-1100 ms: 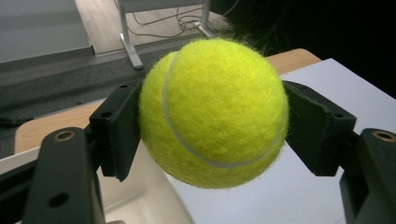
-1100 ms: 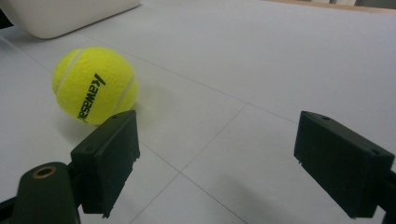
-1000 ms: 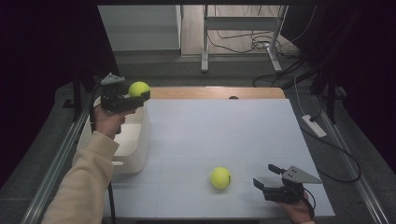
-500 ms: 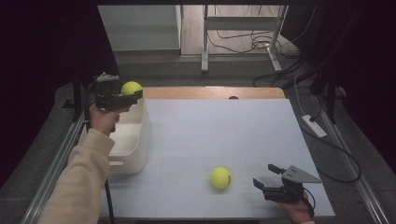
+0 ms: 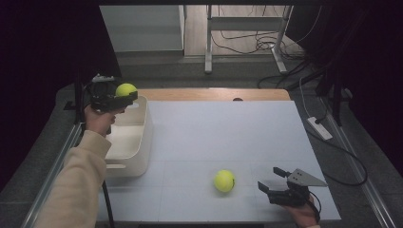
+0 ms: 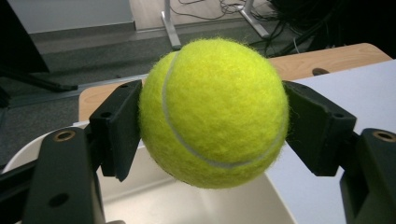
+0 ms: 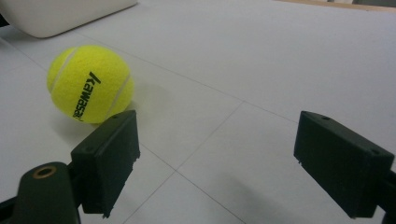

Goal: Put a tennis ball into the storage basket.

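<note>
High view. Left gripper [image 5: 124,95] held up over the far end of the white bin [image 5: 142,137], jaws clamped on a yellow tennis ball [image 5: 126,89]. Bin sits at the left edge of the white table [image 5: 223,128]; beige sleeve [image 5: 76,185] runs in from bottom left. A second tennis ball [image 5: 224,181] lies on the table toward the near right, apart from the bin. Right gripper [image 5: 273,183] rests low at the near right corner, jaws spread, nothing between them; the second ball is just to its left, not touching. Grey three-cornered plate rides on its top.

Left gripper view. Tennis ball [image 6: 215,112] pinched between the two black jaws, one pad pressing each side, white seam curving across its face. Below it, the bin's pale interior [image 6: 196,205]; wooden table edge [image 6: 322,58] and floor cables beyond.

Right gripper view. Jaws wide apart over bare table [image 7: 261,70], gripping nothing. Second ball [image 7: 89,84], black "Kawasaki" lettering partly readable, sits on the table beyond the left-hand jaw, outside the gap. Bin corner [image 7: 60,14] at top left.
</note>
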The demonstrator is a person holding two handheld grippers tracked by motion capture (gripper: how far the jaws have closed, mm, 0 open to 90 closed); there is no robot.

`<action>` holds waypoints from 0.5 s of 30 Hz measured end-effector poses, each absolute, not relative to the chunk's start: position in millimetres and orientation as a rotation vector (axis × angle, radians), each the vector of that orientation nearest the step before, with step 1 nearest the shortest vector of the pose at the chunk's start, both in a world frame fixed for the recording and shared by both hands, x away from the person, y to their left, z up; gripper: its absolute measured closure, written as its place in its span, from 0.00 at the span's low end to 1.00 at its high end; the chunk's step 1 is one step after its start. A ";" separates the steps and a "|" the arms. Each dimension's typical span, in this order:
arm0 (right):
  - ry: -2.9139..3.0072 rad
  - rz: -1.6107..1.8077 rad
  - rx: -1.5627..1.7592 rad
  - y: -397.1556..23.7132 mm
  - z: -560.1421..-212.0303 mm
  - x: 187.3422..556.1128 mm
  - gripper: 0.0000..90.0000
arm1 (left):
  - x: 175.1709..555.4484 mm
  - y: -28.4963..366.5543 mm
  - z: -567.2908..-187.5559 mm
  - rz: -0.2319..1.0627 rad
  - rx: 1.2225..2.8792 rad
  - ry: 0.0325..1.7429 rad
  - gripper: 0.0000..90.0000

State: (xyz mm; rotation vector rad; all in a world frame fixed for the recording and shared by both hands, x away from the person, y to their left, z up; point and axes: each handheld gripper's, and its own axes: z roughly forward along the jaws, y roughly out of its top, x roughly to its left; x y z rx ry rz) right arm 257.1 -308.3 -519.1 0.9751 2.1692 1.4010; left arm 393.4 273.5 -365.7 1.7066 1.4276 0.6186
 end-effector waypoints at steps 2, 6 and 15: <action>2.170 1.400 0.975 -308.4 -519.1 256.9 0.16 | 393.4 275.7 -366.1 0.622 1.704 1.435 0.29; 2.168 1.403 0.975 -308.3 -519.2 256.7 0.16 | 394.5 280.9 -367.4 0.622 1.695 1.460 0.30; 2.171 1.396 0.973 -308.3 -519.2 256.9 0.16 | 397.5 286.6 -370.5 0.625 1.702 1.493 0.29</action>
